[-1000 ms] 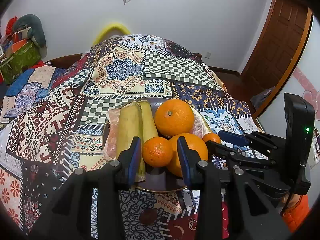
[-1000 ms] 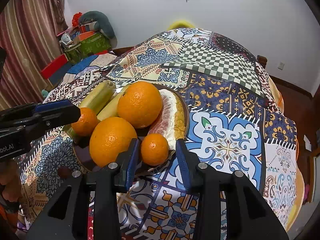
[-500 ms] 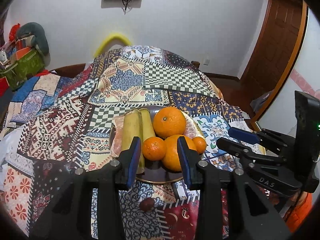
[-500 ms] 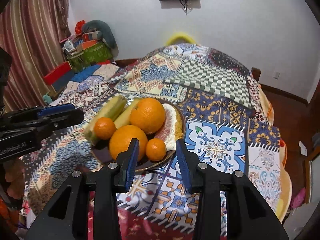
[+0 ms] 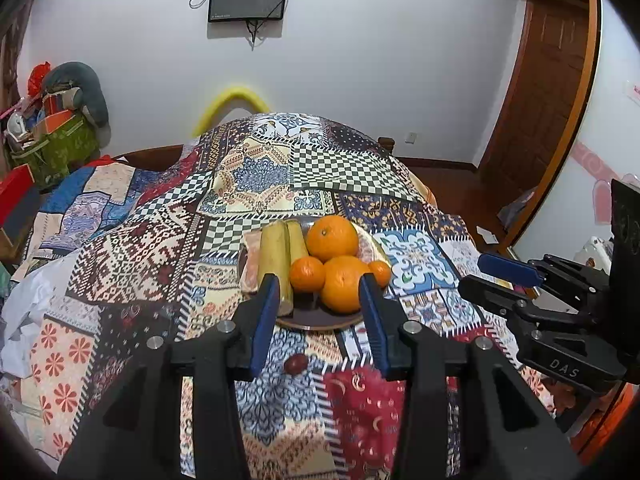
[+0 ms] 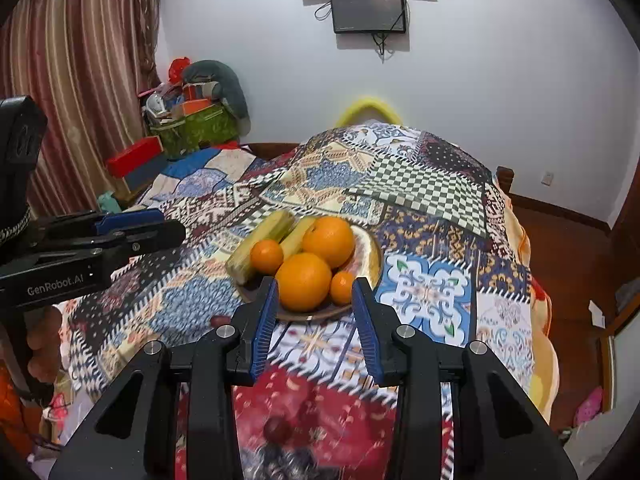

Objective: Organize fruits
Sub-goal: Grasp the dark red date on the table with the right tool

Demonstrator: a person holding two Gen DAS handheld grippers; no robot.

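Left and right wrist views over the patchwork cloth (image 5: 256,184). The dark plate (image 5: 316,320) sits near the middle of the table and carries the task's fruit: two large oranges (image 5: 333,238), one behind the other, a small mandarin (image 5: 307,274) to their left and another (image 6: 342,287) to their right, two pale green stalk pieces (image 5: 276,256) along the left rim, and peeled pomelo segments (image 6: 362,248) along the right. My left gripper (image 5: 318,312) hangs above the near rim with nothing between its blue pads; its jaws have just been opening a little, and I read it as released. My right gripper (image 6: 314,312) likewise frames the plate from above, jaws parted and empty, well clear of the fruit. Small dark red fruits, possibly dates, lie off the plate on the cloth: one (image 5: 296,364) just in front of the near rim, and another (image 6: 277,429), blurred, closer to me. I judge the sorting nearly complete, with these strays the likely remainder. To do that well I would descend on one stray with a single gripper, pads either side of its short axis, close gently since it looks soft, and set it in the bare front of the plate without nudging the stacked oranges, which could roll
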